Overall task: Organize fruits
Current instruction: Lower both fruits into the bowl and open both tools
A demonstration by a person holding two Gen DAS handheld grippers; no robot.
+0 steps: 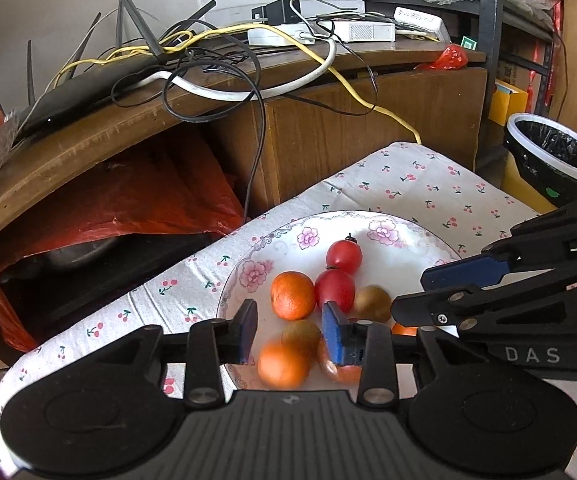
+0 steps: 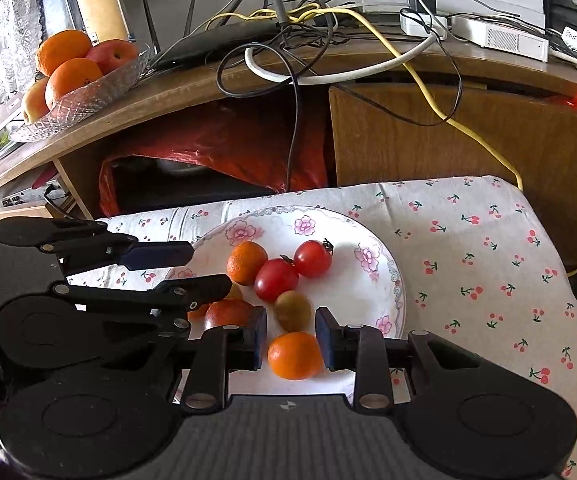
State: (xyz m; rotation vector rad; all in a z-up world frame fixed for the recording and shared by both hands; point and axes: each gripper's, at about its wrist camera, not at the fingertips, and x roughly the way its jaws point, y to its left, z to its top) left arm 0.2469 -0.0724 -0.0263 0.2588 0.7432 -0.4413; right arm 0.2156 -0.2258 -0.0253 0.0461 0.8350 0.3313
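Two open grippers crowd one plate [image 2: 392, 276] of loose round fruit.

The right gripper [image 2: 291, 343] fingers stand open around an orange [image 2: 294, 356], the left gripper [image 1: 288, 330] is open and holds nothing; a nudge could roll the tomatoes [image 2: 276, 279] off.

Both wrist cameras are looking down, close above a flowered plate [image 1: 408, 236] [image 2: 388, 276] of fruit, facing a wooden desk behind it. The left view is looking from the plate's left, the right view from its right. Both are sharing the plate and desk.
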